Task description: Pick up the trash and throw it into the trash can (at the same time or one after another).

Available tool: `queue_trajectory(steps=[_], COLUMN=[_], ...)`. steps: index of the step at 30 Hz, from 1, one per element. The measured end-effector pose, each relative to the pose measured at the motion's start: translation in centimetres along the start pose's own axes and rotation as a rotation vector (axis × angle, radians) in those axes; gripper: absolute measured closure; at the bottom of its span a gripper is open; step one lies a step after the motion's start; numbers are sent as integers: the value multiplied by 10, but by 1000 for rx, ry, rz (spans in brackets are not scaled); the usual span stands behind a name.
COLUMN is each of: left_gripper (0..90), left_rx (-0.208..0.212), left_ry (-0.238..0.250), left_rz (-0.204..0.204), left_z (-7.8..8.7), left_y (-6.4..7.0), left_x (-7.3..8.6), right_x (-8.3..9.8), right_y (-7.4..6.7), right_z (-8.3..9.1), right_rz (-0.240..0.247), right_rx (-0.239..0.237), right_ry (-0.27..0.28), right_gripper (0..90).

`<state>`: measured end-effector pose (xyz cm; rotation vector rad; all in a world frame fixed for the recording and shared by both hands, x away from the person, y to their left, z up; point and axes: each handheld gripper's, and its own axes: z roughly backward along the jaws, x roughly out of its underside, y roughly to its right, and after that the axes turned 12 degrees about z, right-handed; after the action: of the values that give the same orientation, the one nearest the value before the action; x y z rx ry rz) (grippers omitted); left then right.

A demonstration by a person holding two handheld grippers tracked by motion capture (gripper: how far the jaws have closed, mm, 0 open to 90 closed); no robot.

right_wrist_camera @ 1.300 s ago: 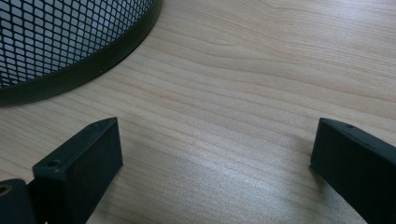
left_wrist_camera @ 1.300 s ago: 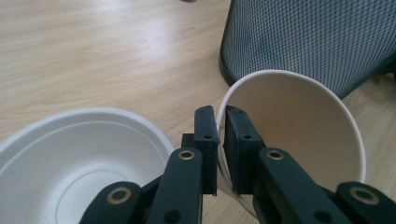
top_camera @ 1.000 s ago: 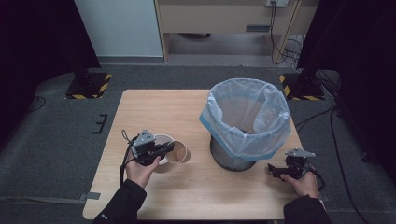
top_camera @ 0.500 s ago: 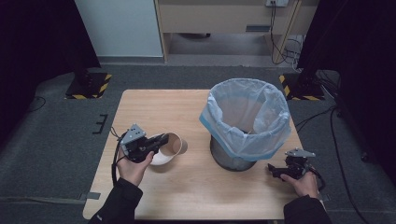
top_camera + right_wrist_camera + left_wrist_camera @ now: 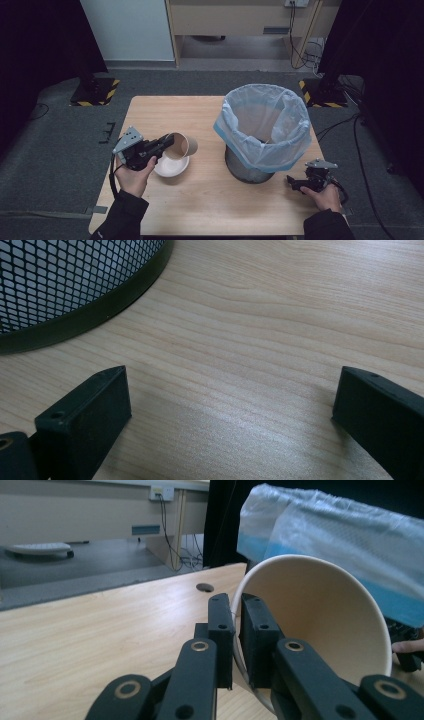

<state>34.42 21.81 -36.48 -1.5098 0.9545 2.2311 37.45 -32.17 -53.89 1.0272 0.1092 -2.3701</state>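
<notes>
Above the white bowl (image 5: 170,167), the left tool (image 5: 165,143) is clamped on the paper cup's (image 5: 181,145) rim.

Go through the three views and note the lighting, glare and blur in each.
High view: table evenly lit, room edges dark, whole picture soft. Left gripper view: paper cup and bin bag fairly sharp, near jaws slightly soft. Right gripper view: pale glare on the wood between the jaws, mesh bin sharp.
</notes>
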Motion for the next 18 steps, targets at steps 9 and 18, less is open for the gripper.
queue_trajectory(steps=[9, 18], left_gripper=[836, 836], left_rx=[21, 38], left_ry=[98, 168], left_rz=[-16, -45], left_z=[11, 17], left_y=[7, 20], left_x=[-29, -59], right_x=[0, 0], right_y=[0, 0], right_z=[0, 0], right_rz=[0, 0], right_rx=[0, 0], right_ry=[0, 0], right_gripper=[23, 23])
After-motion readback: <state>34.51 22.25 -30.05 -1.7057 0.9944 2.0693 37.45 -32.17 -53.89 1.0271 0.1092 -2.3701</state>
